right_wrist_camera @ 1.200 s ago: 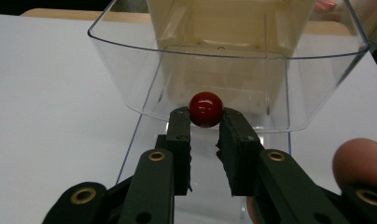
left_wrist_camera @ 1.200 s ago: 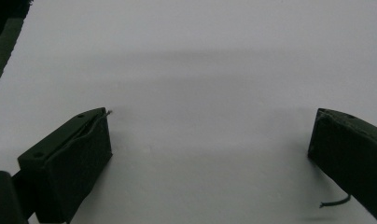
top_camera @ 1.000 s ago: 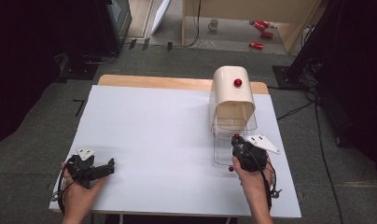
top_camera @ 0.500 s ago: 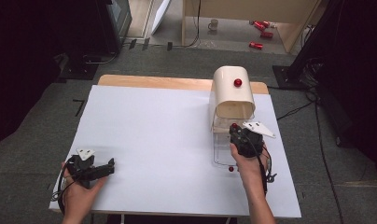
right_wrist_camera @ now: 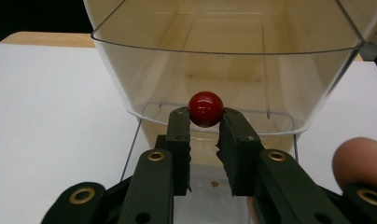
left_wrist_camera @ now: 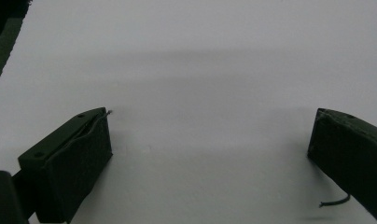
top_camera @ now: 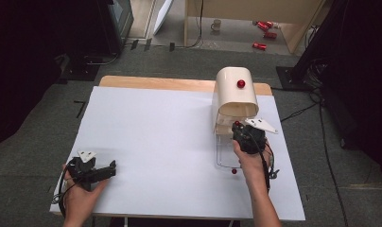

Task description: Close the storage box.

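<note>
1. Red knob (right_wrist_camera: 205, 108) on the clear plastic door (right_wrist_camera: 224, 79) is pinched between the jaws of the right hand-held gripper (right_wrist_camera: 204, 122), at the table's (top_camera: 156, 142) 3 o'clock side.
2. Cream bread box (top_camera: 235, 92) stands just beyond, at 1 o'clock, carrying a second red knob (top_camera: 240, 83).
3. Another small red knob (top_camera: 234, 171) lies near the person's right wrist.
4. Left hand-held gripper (left_wrist_camera: 210, 154), jaws wide apart, rests at 8 o'clock over bare white table.

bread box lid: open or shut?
Open. The clear lid is swung partway up, its lower edge clear of the base, with the right gripper shut on its red knob.
</note>
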A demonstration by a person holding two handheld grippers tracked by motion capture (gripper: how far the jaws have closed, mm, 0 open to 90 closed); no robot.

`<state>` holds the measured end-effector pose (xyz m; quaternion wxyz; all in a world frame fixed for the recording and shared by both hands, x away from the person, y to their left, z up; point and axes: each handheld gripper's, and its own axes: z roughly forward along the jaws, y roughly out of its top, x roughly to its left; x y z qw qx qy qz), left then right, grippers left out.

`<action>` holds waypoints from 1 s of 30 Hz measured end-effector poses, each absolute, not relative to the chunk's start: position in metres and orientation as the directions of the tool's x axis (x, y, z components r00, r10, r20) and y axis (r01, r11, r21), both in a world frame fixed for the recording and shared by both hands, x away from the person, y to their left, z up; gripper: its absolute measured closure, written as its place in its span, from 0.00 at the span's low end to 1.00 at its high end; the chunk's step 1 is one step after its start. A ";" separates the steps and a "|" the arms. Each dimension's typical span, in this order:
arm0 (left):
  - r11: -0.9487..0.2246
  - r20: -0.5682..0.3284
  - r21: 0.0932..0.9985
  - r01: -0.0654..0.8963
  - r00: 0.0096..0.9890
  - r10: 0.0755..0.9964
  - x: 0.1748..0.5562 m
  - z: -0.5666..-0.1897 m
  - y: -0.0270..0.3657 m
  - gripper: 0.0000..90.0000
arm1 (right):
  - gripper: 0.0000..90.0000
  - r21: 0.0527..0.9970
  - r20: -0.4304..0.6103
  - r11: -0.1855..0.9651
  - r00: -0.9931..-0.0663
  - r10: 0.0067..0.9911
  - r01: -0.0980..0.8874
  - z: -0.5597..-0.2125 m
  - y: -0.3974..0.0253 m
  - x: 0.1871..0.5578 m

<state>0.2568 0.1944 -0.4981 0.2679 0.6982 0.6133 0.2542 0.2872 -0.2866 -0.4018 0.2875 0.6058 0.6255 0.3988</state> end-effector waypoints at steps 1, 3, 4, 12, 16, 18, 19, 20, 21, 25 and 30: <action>-0.104 0.026 0.686 0.720 0.119 0.993 0.257 -0.498 0.194 0.00 | 0.83 0.848 0.120 -0.049 -0.101 0.988 0.528 -0.402 -0.286 0.289; -0.104 0.026 0.686 0.720 0.118 0.993 0.257 -0.498 0.194 0.00 | 0.83 0.848 0.116 -0.047 -0.099 0.988 0.528 -0.401 -0.286 0.291; -0.104 0.026 0.686 0.720 0.118 0.993 0.257 -0.498 0.194 0.00 | 0.83 0.848 0.116 -0.047 -0.099 0.988 0.528 -0.401 -0.286 0.291; -0.104 0.026 0.686 0.720 0.119 0.993 0.257 -0.498 0.194 0.00 | 0.78 0.846 0.139 -0.063 -0.105 0.985 0.530 -0.402 -0.287 0.294; -0.105 0.027 0.686 0.720 0.119 0.993 0.257 -0.498 0.194 0.00 | 0.55 0.839 0.173 -0.070 -0.144 0.974 0.540 -0.407 -0.288 0.287; -0.103 0.025 0.686 0.720 0.118 0.993 0.257 -0.498 0.194 0.00 | 0.44 0.834 0.173 -0.061 -0.156 0.972 0.548 -0.408 -0.288 0.283; -0.104 0.026 0.686 0.720 0.119 0.993 0.257 -0.498 0.194 0.00 | 0.35 0.831 0.162 -0.051 -0.153 0.975 0.555 -0.409 -0.289 0.280; -0.104 0.026 0.686 0.720 0.119 0.993 0.257 -0.498 0.194 0.00 | 0.29 0.827 0.152 -0.041 -0.153 0.977 0.561 -0.409 -0.290 0.278; -0.104 0.026 0.686 0.720 0.119 0.993 0.257 -0.498 0.194 0.00 | 0.25 0.823 0.151 -0.034 -0.160 0.975 0.567 -0.409 -0.291 0.275; -0.104 0.026 0.686 0.720 0.118 0.993 0.257 -0.498 0.194 0.00 | 0.17 0.828 0.138 -0.013 -0.182 0.974 0.561 -0.411 -0.295 0.261; -0.104 0.026 0.686 0.720 0.118 0.993 0.257 -0.498 0.194 0.00 | 0.16 0.835 0.125 -0.009 -0.174 0.977 0.550 -0.414 -0.301 0.240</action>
